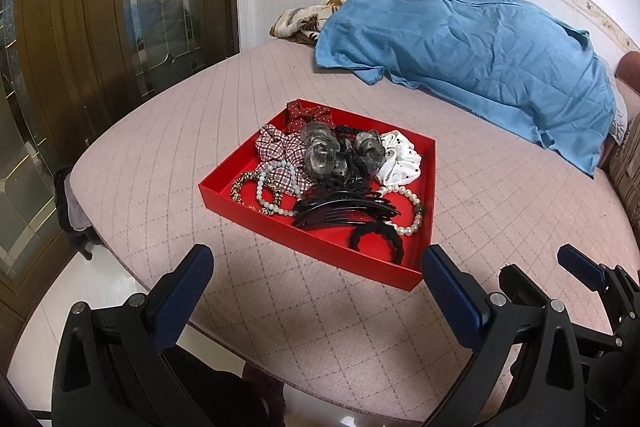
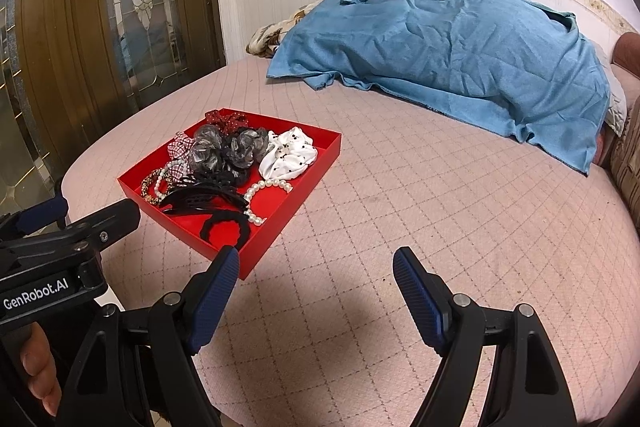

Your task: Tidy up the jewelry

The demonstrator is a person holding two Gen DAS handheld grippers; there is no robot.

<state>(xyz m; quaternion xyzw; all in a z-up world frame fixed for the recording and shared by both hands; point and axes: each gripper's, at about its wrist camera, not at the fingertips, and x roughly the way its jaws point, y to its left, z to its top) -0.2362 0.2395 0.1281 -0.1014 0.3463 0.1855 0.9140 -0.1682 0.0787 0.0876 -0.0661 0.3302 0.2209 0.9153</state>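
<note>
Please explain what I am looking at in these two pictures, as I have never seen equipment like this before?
There is no robot here. A person holds a hand-held two-finger gripper in each hand, and each gripper carries a wide-angle camera looking forward along its fingers.

One picture comes from the left gripper, the other from the right gripper. The black arms with blue pads at the bottom of each picture are that gripper's own jaws. Both pairs stand wide open and hold nothing. In the right view you also see the left gripper from the side, with part of the person's hand on it.

Both hover over a pink quilted bed. On it lies a red tray holding fabric scrunchies, pearl bracelets, a black hair claw and a black hair tie. A blue cloth lies heaped further back.
</note>
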